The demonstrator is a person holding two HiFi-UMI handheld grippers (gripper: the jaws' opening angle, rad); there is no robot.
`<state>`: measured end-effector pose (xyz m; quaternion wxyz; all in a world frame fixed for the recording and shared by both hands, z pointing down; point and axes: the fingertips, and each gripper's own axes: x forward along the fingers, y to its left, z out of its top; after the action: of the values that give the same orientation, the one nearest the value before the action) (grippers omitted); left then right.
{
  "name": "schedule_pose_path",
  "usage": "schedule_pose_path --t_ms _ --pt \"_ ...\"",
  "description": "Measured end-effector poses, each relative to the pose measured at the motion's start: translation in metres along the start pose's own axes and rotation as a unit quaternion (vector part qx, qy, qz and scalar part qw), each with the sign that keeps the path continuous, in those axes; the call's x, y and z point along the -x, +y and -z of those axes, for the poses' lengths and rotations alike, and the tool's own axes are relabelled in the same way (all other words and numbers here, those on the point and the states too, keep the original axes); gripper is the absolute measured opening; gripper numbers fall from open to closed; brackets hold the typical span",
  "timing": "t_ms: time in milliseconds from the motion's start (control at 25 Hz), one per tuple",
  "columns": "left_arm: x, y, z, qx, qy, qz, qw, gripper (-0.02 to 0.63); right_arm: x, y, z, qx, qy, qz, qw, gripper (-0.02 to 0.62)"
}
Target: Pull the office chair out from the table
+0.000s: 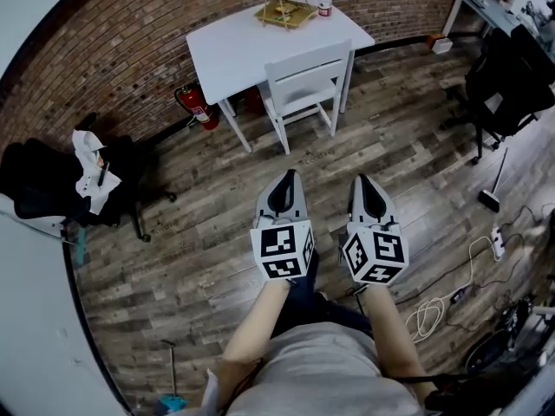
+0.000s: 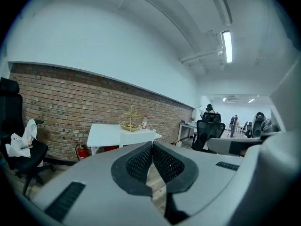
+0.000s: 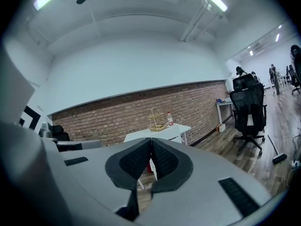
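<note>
A white chair (image 1: 303, 81) with a slatted back stands tucked under the white table (image 1: 234, 46) by the brick wall. My left gripper (image 1: 289, 176) and right gripper (image 1: 360, 180) hover side by side over the wooden floor, well short of the chair, both pointing toward it. Each is shut with nothing between its jaws. In the left gripper view the shut tips (image 2: 152, 145) lie in front of the table (image 2: 106, 133) and the chair back (image 2: 137, 137). In the right gripper view the shut tips (image 3: 151, 139) cover part of the table (image 3: 157, 133).
A wire basket stand (image 1: 284, 3) and a bottle (image 1: 325, 0) sit on the table. A red fire extinguisher (image 1: 198, 107) stands by its left leg. Black office chairs stand at the left (image 1: 52, 185) and right (image 1: 507, 76). Cables (image 1: 451, 297) lie on the floor at right.
</note>
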<state>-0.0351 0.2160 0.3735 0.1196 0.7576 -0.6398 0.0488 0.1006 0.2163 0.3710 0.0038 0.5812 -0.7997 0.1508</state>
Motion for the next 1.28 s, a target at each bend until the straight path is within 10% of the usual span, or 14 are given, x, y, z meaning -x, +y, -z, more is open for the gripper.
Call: schedule_pose_path --t_ms 1280 --pt "-0.239 0.096 -0.062 0.002 0.009 0.012 0.9999 0.014 -0.263 -0.019 -0.055 0.016 0.013 0.006 1.0 0.014"
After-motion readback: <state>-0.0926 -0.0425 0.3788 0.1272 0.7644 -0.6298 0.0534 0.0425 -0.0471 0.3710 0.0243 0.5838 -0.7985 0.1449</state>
